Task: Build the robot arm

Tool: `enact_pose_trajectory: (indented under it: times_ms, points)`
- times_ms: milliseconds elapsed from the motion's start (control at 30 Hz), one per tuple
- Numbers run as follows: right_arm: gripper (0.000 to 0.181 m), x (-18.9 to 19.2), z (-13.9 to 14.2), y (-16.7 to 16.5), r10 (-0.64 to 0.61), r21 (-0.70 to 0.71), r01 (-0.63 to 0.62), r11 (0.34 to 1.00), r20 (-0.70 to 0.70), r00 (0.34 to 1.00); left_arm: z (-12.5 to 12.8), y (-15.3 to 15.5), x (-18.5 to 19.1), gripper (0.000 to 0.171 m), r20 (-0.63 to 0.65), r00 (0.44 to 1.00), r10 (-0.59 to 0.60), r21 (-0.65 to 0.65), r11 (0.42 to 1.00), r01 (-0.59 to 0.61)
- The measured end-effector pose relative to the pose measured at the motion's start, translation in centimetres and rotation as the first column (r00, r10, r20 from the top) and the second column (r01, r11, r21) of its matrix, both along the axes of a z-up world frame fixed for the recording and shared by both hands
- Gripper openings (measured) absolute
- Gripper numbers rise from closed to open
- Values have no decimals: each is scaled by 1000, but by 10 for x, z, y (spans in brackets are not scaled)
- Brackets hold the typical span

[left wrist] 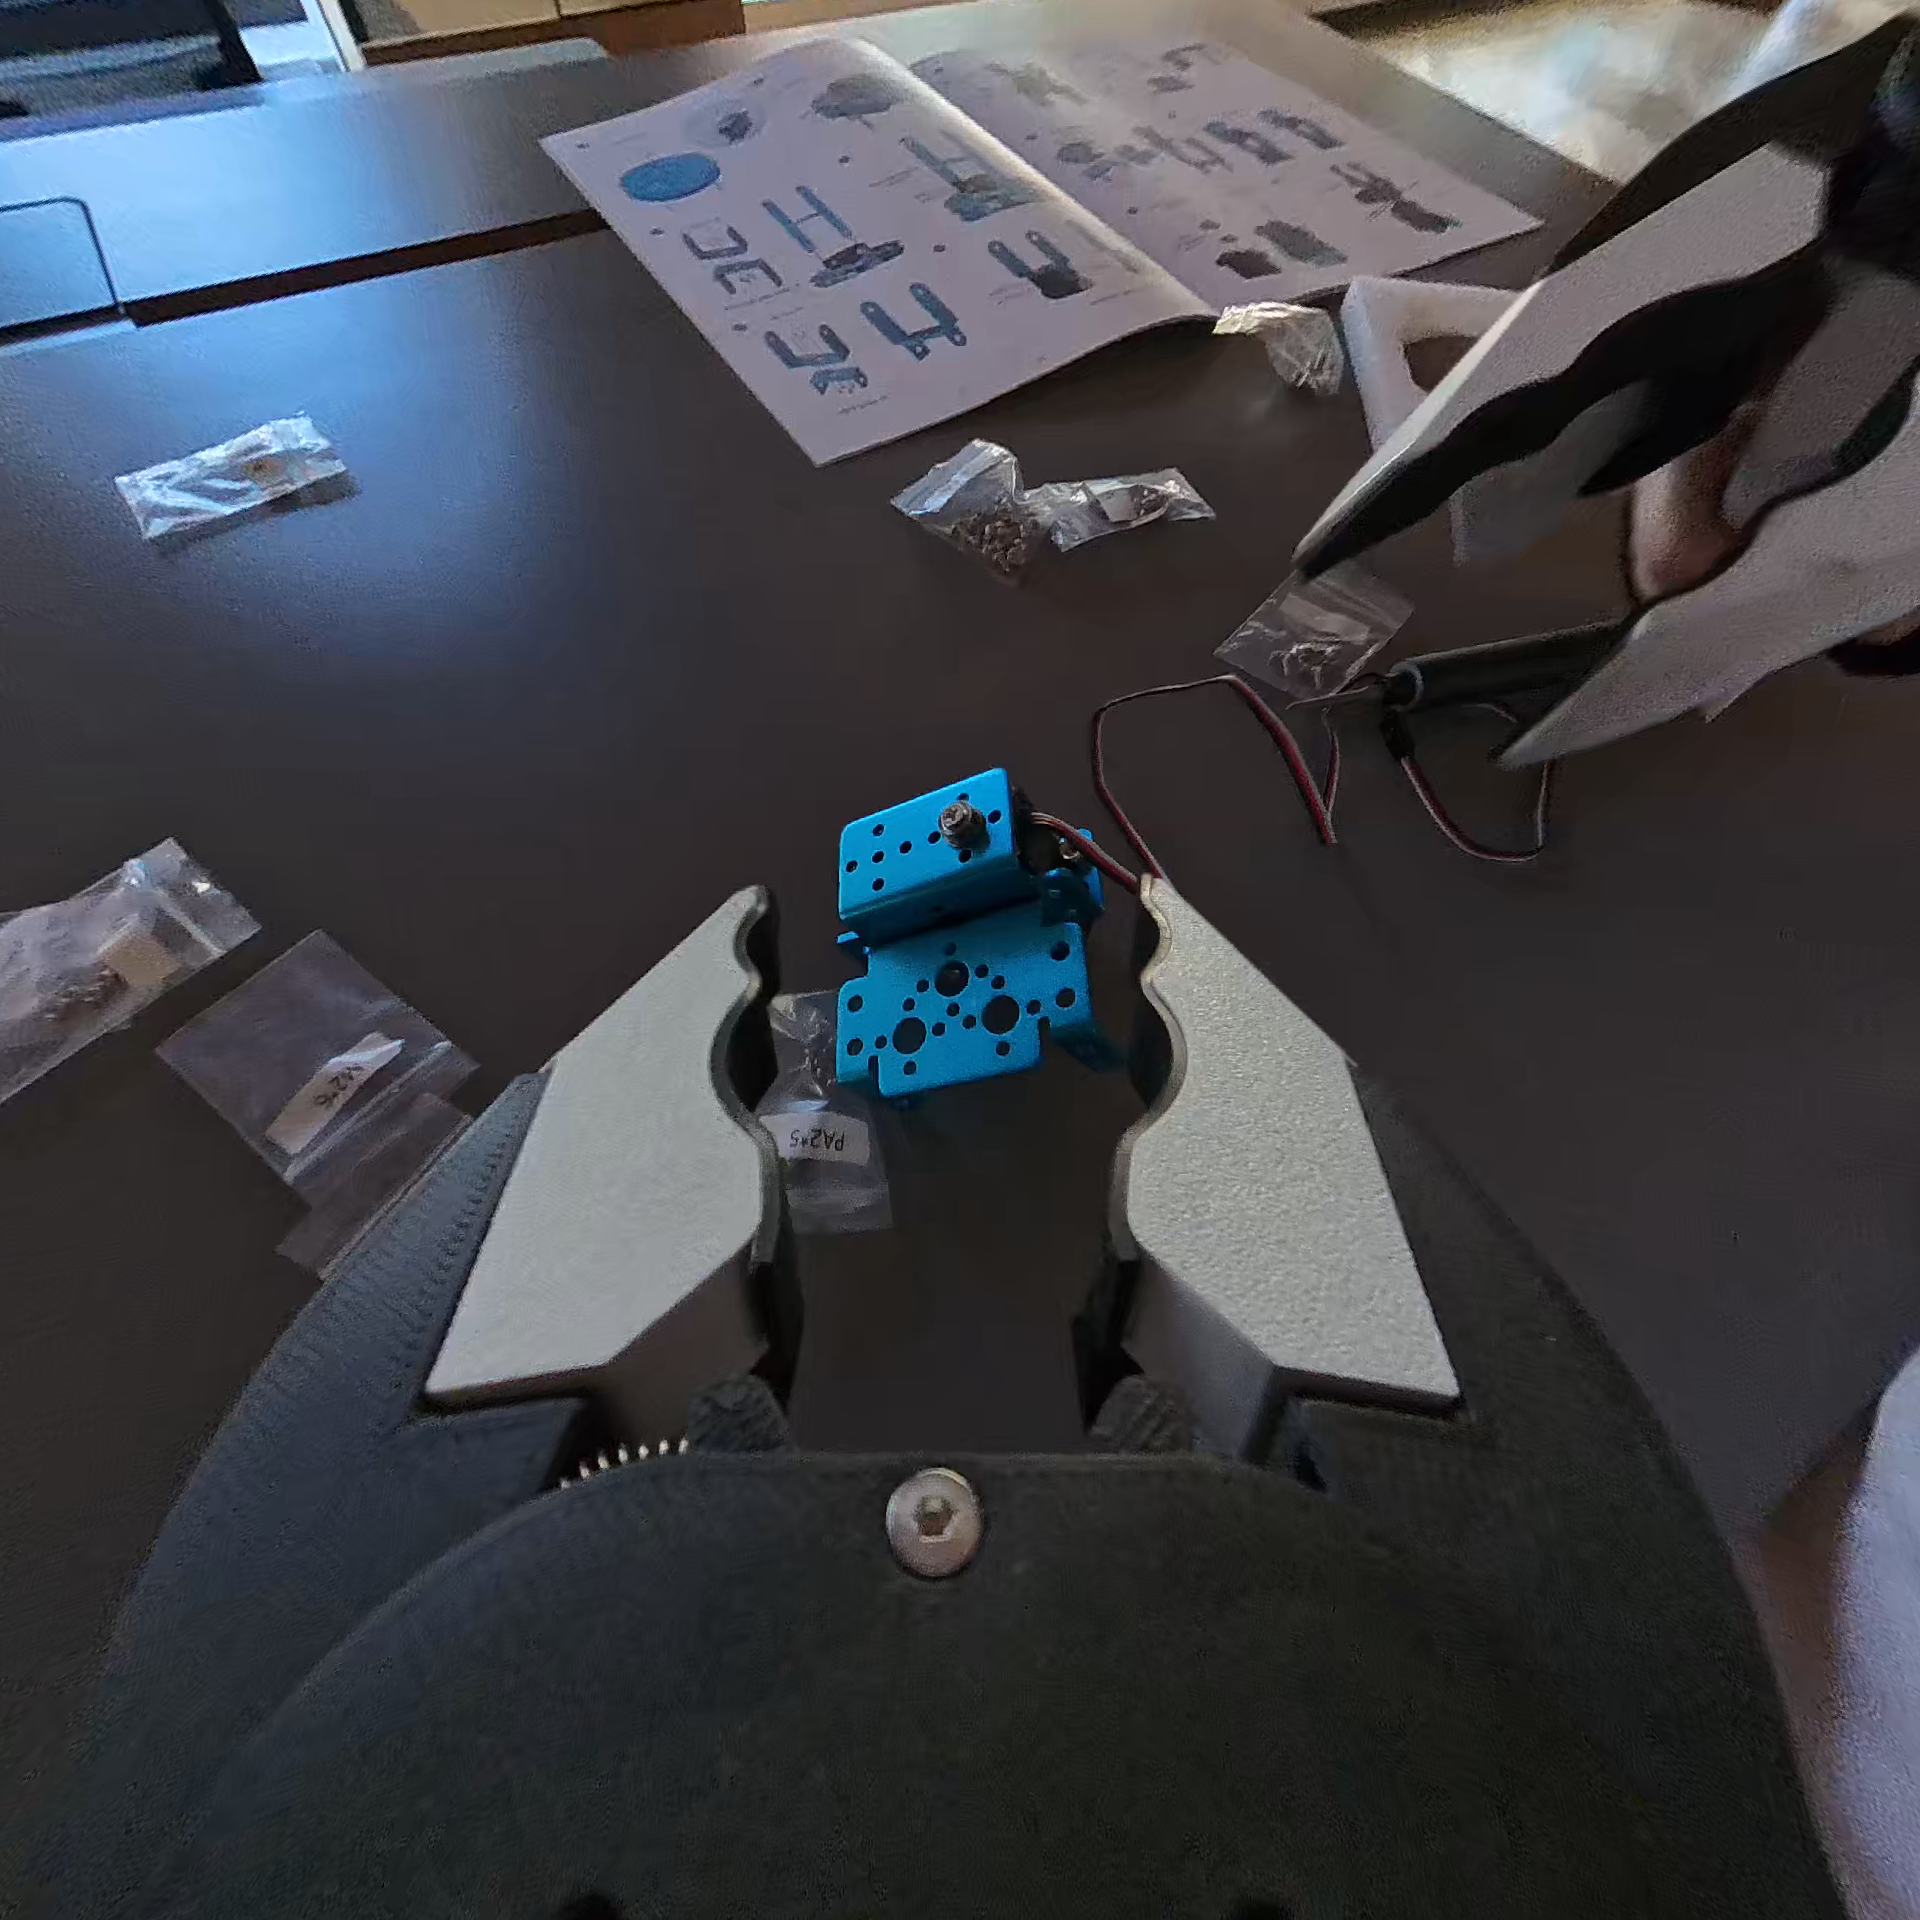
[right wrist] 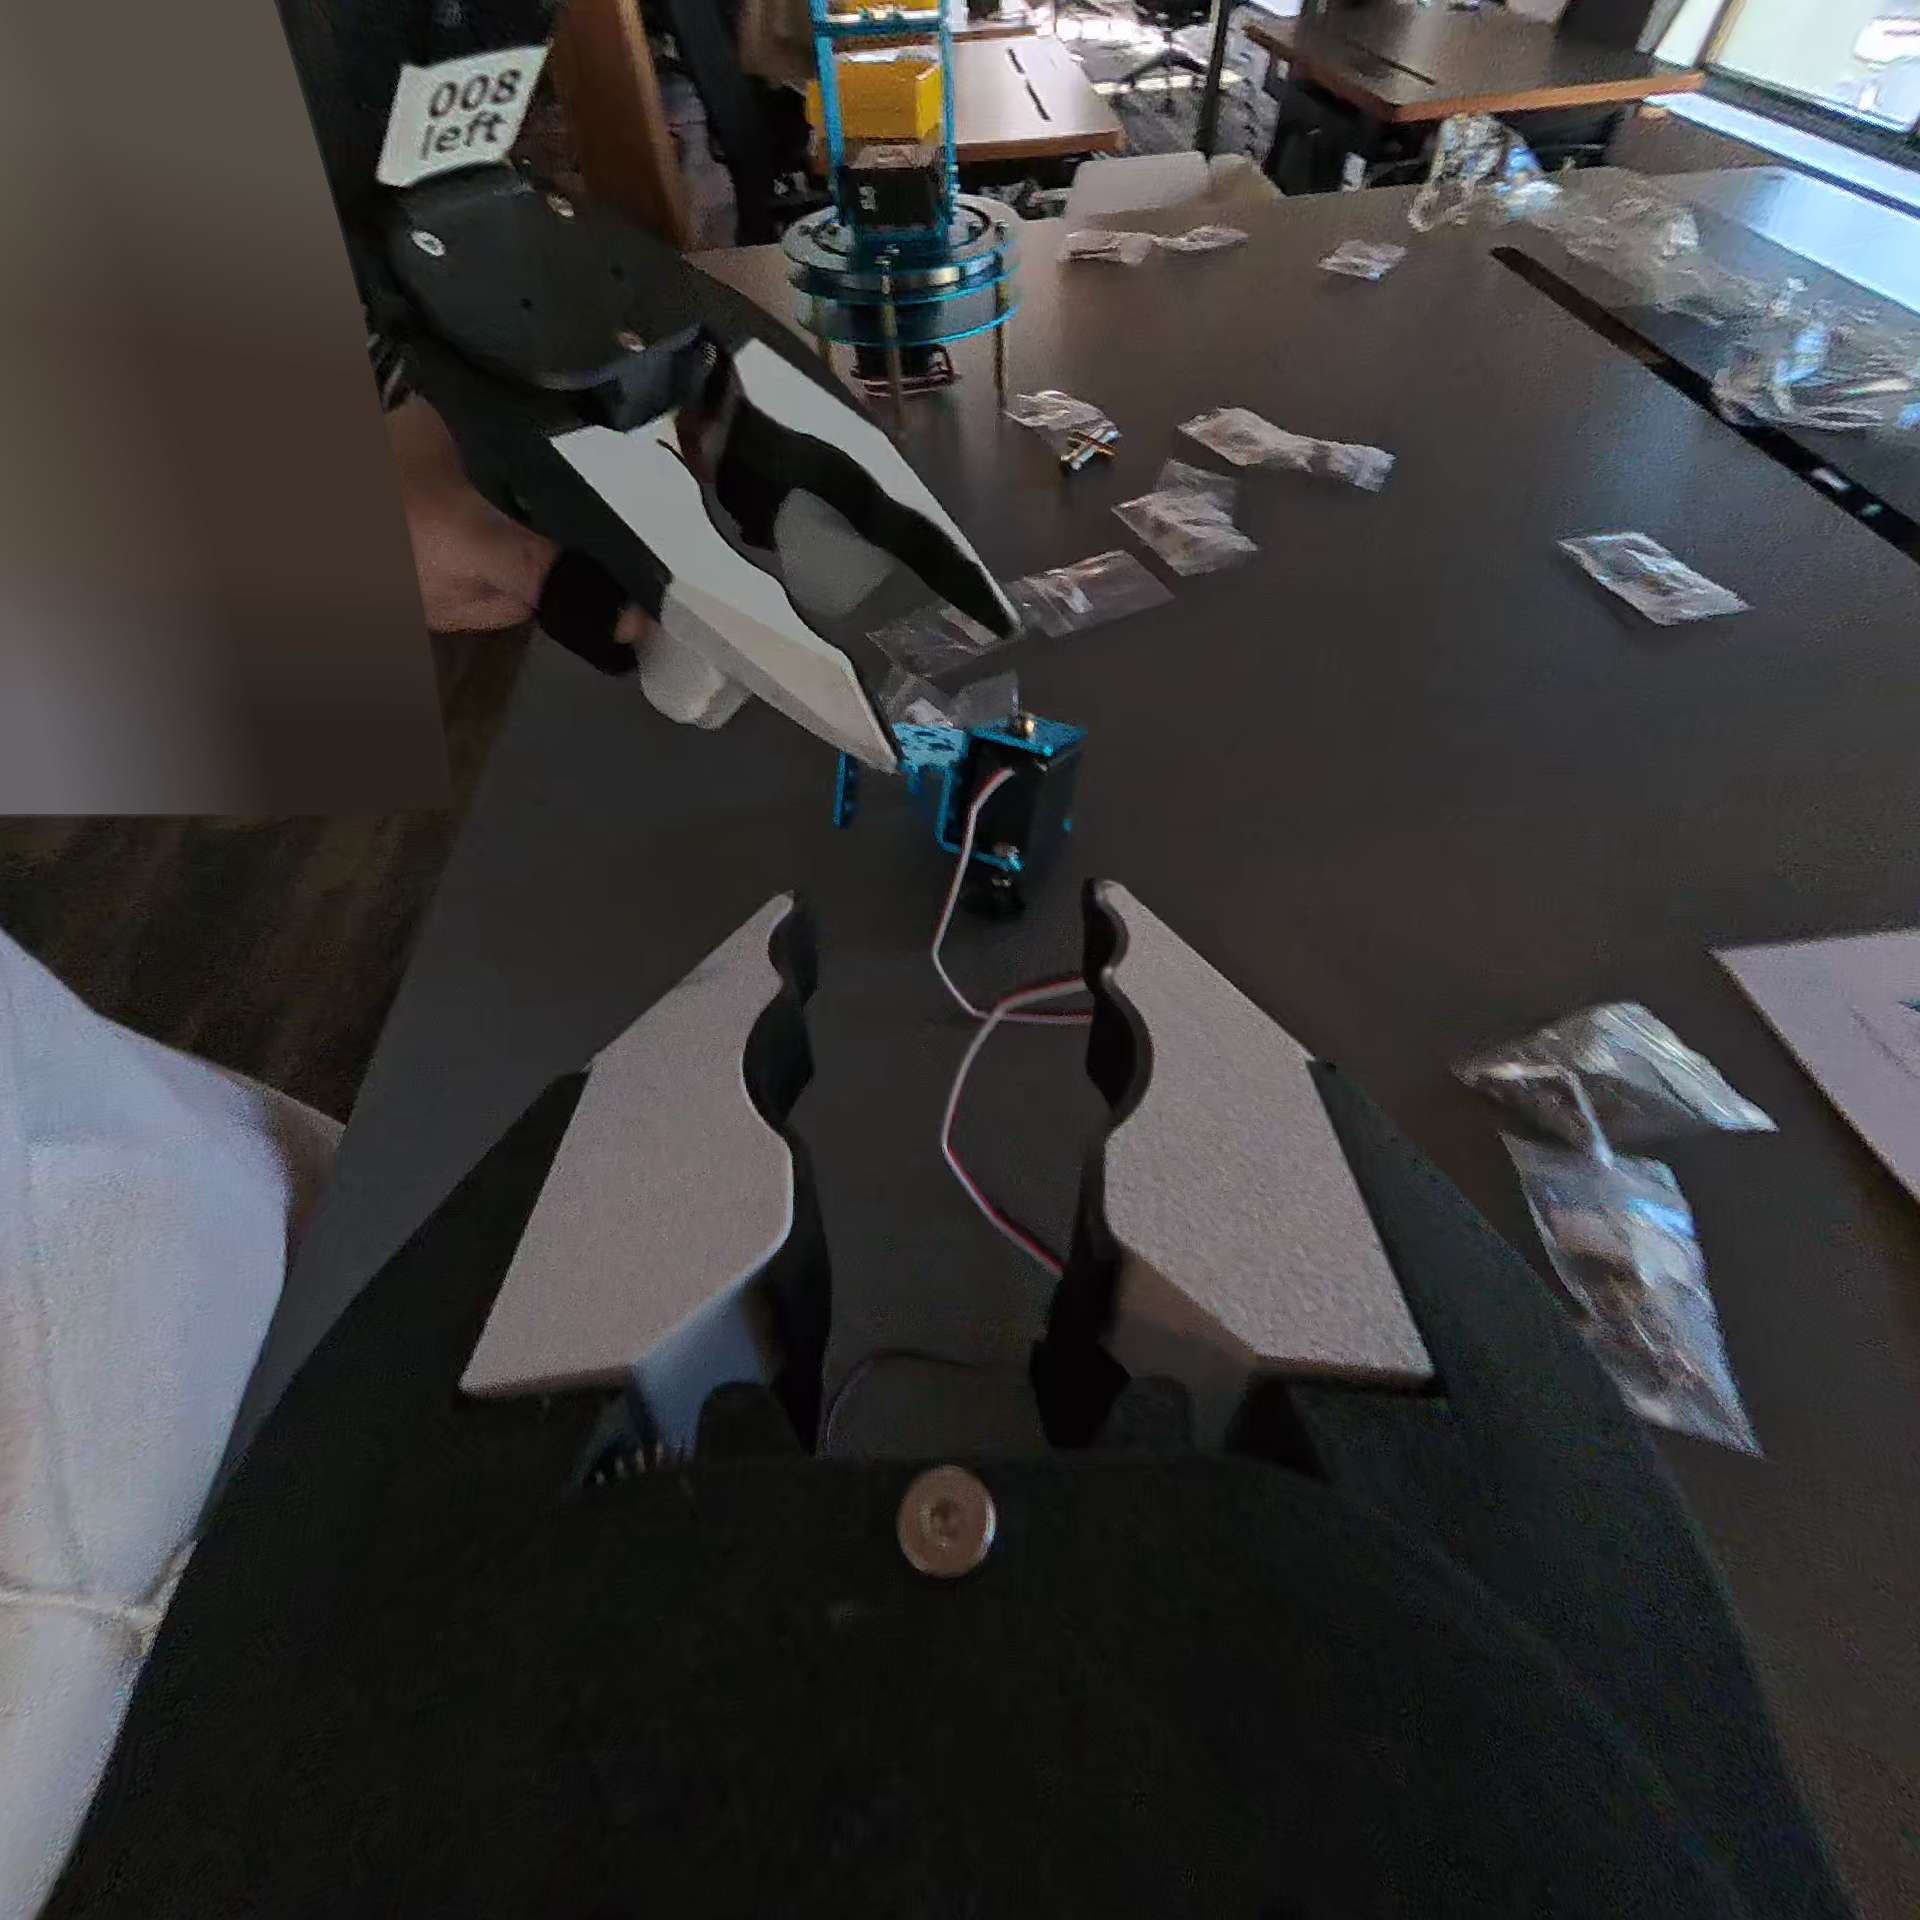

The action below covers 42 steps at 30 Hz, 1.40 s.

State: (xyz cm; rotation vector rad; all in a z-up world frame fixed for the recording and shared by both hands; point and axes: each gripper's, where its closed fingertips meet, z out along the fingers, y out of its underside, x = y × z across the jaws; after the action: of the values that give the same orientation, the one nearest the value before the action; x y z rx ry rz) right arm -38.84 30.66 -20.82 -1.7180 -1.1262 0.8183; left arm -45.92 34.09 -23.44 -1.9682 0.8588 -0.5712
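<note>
Straddling the blue bracket assembly [left wrist: 966,997] with the left tongs [left wrist: 954,899], spread apart and clamping nothing. Standing on the dark surface [left wrist: 520,675], small bag [left wrist: 826,1143] just beside at seven o'clock. Hovering the right tongs [right wrist: 945,899], likewise apart and empty, over the servo wire [right wrist: 961,1091], assembly at twelve o'clock.

My jaws are grey on black. The bracket [left wrist: 961,966] is bright blue, dotted with round holes. Its wire [right wrist: 971,1081] is white, red and black. The surface [left wrist: 520,675] is dark brown.
</note>
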Motion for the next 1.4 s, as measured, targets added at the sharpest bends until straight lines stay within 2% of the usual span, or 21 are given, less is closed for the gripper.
enact_pose_trajectory:
  times_ms: [233, 567, 867, 1400]
  points:
    - [42, -36, -27, 13, 73, -56, -67, 996, 118, 990, 0, 10, 10, 66, 72, 994, -78, -61, 995, 82]
    - [47, -45, -41, 14, 102, -98, -90, 991, 122, 987, -13, 17, 13, 60, 92, 985, -144, -206, 965, 160]
    - [48, -49, -45, 11, 124, -81, -112, 990, 162, 979, -16, 14, 18, 52, 74, 979, -188, -216, 956, 200]
    - [50, -45, -43, 9, 109, -52, -101, 994, 186, 977, -16, 15, 19, 52, 50, 981, -189, -207, 959, 195]
